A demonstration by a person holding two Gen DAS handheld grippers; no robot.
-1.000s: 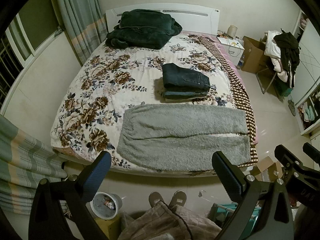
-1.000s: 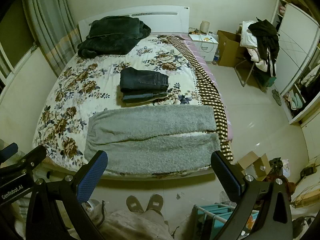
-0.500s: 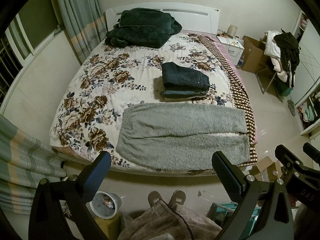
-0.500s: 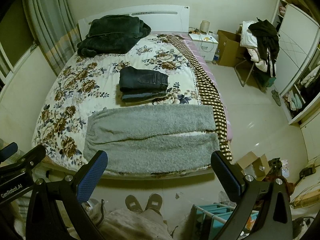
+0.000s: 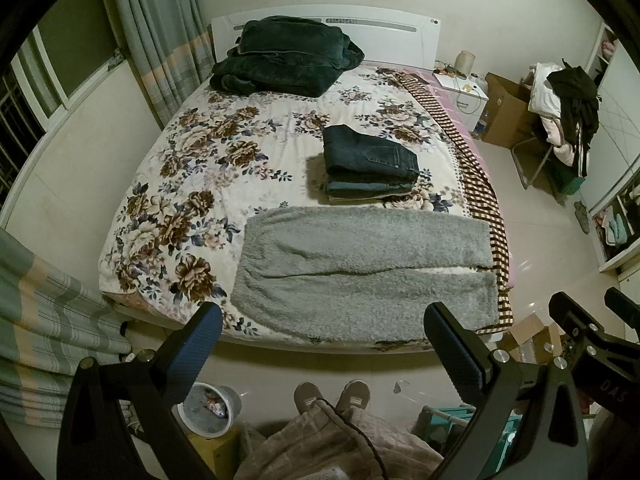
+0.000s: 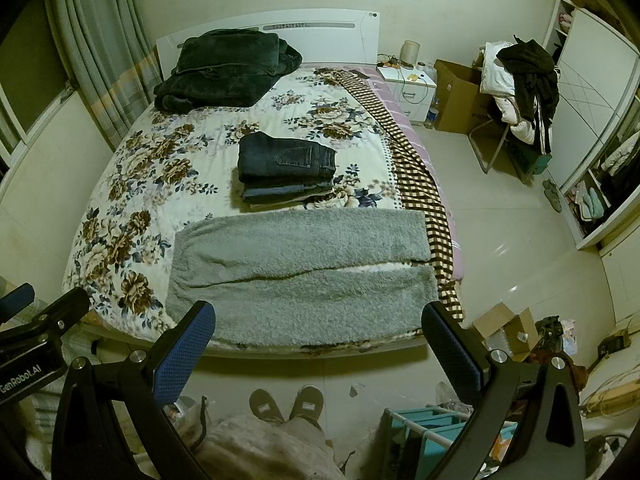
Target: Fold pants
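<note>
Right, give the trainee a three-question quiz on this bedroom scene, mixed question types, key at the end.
1. True or false: the grey fleece pants lie spread flat across the foot of the bed, both legs side by side.
2. Multiple choice: what sits just beyond the pants, toward the headboard? A) a stack of folded jeans B) a pillow C) a laptop
3. Fill in: the left gripper and the right gripper are both ____ and hold nothing.

Key: 1 true; 2 A; 3 open.
</note>
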